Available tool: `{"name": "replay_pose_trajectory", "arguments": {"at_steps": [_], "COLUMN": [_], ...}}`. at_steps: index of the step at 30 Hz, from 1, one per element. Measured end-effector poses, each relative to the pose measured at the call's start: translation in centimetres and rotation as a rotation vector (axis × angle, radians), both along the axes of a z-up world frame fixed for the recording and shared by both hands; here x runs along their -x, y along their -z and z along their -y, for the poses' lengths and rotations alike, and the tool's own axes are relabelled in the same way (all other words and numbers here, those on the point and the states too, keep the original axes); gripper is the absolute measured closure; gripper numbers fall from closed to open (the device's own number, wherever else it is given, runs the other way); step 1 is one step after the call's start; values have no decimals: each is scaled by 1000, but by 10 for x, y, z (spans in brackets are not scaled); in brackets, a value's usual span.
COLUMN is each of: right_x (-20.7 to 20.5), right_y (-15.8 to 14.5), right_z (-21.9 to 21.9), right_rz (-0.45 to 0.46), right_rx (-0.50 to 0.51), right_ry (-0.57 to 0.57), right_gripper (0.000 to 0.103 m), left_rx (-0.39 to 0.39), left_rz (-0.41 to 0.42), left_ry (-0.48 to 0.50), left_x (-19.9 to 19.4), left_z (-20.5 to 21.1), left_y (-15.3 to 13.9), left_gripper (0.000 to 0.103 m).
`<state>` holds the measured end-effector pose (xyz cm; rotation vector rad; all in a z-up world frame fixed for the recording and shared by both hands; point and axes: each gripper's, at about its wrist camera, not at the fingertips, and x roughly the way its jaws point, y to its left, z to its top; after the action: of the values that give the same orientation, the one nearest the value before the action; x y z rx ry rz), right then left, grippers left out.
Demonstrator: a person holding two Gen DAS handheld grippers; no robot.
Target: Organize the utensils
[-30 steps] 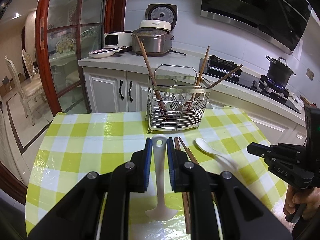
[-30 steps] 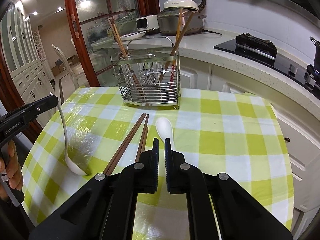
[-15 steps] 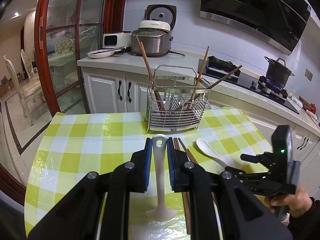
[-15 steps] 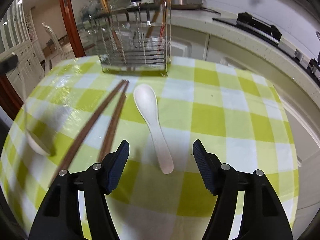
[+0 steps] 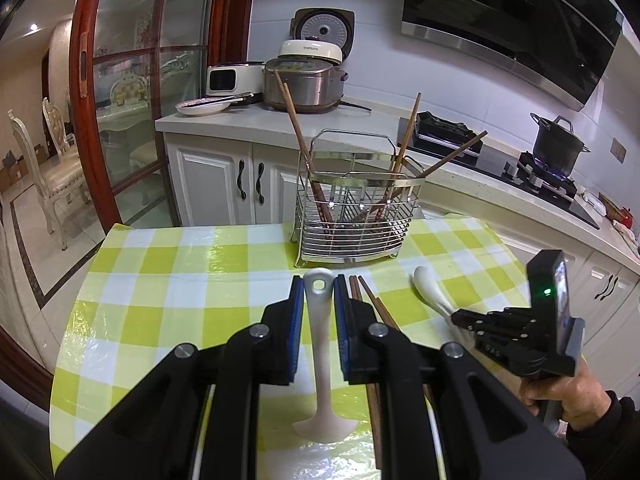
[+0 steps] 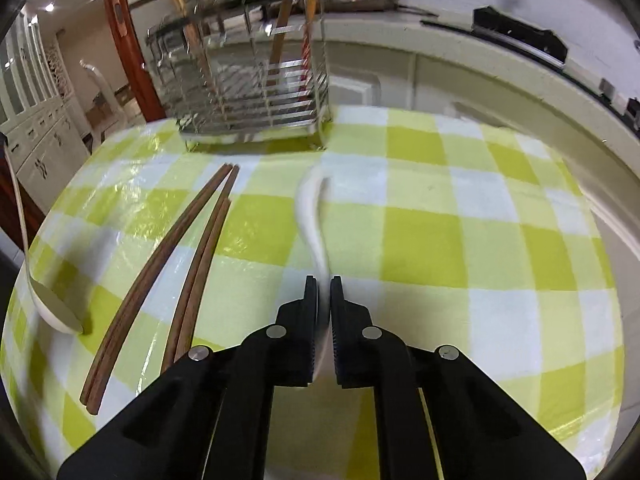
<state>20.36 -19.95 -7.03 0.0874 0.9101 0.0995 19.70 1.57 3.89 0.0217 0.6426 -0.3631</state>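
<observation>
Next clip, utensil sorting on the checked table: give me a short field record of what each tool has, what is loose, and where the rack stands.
left tool: shut on white ladle, handle up, bowl on the cloth
right tool: shut on white spoon by its handle
loose on table: wooden chopsticks, two pairs, between ladle and spoon
rack: wire, at the table's far edge, some chopsticks already in it
table: yellow-and-white checked cloth
step left: ladle, spoon and loose chopsticks not yet in rack
</observation>
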Motion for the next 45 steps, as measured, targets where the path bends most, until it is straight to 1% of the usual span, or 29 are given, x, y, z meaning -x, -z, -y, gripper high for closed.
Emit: {"name": "replay_pose_trajectory", "arguments": {"at_steps": [5,8,9,10,11,12,13,14,17,19,20,21,23,24,26,27,35,36,37,38,39,40,42,45], "right_x": [9,11,11,12,11,13,18,20,24,23,23,21,18,16,15,13,-14,-16,-18,-19,-21,-22,-23,-17], "right_y": [-22,-24,-22,-18,-15,-13,-11,-8,0,6,7,9,13,17,18,18,17,17,17,16,15,15,15,11], "right_z": [2,3,3,5,8,10,13,14,11,4,3,1,-1,-2,-3,-4,-8,-9,-10,-11,-12,-12,-13,-12], "right_rz": [43,54,54,41,32,30,46,45,19,8,5,1,-3,-13,-4,-2,-12,-14,-15,-17,-18,-22,-26,-33], "right_rx": [6,57,85,90,83,69,57,55,33,56,55,50,55,50,57,55,84,89,89,88,94,94,92,55], "right_ry": [-9,7,17,25,31,41,53,54,49,49,46,43,44,42,40,30,34,32,26,20,21,20,14,1], "right_gripper": [95,95,91,87,69,42,34,32,32,32,34,40,46,54,55,58,58,59,61,67,81,88,88,88], "left_rx": [5,5,3,2,2,2,2,1,3,2,4,5,6,5,8,10,21,24,25,25,27,27,28,24], "left_rz": [6,8,10,11,12,12,12,12,12,14,15,15,16,15,15,15,18,17,17,18,17,17,16,18], "left_ry": [4,6,7,9,9,10,10,11,11,12,13,13,13,12,10,9,6,5,4,5,5,5,6,6], "left_x": [3,6,7,7,8,9,9,9,9,10,10,10,11,11,10,10,8,8,7,6,7,7,6,6], "left_z": [1,1,2,2,2,2,1,1,1,1,1,1,1,1,0,-1,-3,-4,-4,-4,-5,-5,-5,-5], "left_y": [-2,-2,-3,-3,-3,-3,-3,-3,-3,-3,-3,-3,-3,-3,-3,-2,-3,-3,-3,-2,-2,-2,-2,-2], "left_gripper": [88,88,88,88,88,88,88,88,88,88,88,88,88,88,88,88,88,88,88,88,88,88,88,88]}}
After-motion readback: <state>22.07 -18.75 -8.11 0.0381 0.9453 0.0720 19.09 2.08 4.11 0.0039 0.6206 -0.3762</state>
